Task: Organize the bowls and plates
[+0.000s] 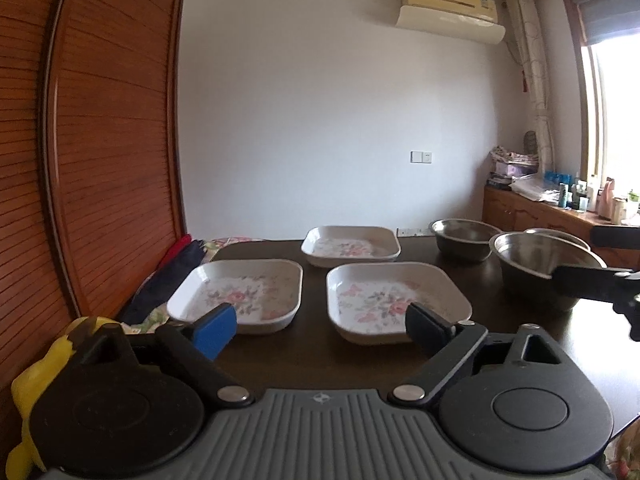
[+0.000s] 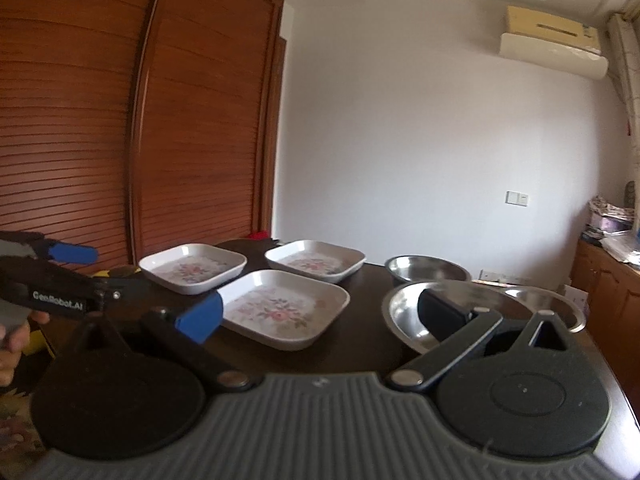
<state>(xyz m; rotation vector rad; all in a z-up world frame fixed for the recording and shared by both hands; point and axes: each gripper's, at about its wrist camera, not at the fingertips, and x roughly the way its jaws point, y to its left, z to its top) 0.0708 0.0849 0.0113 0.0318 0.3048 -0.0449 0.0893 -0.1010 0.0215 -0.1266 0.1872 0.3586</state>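
Your dark table [image 1: 316,360] stretches ahead of both claws, with a wooden slatted wardrobe [image 1: 112,140] standing off to the left. Your left gripper [image 1: 320,328] has its fingers spread wide and holds nothing. Just beyond its fingertips lie two white square plates with a flower pattern: the left plate [image 1: 240,292] sits ahead of the blue finger pad, the right plate [image 1: 396,300] ahead of the dark pad, its near corner hidden behind that pad. A third square plate [image 1: 352,246] lies farther off, between and behind them.

Your right gripper [image 2: 320,316] is also spread wide and empty. Its dark finger overlaps the nearest steel bowl [image 2: 404,312], though you cannot tell whether the finger touches it. A second steel bowl [image 2: 424,268] sits beyond that one, and a third bowl [image 2: 556,304], to the right, is mostly hidden behind the first bowl and the gripper body. At the left edge of the right wrist view, your hand [image 2: 12,340] is cut off by the frame.
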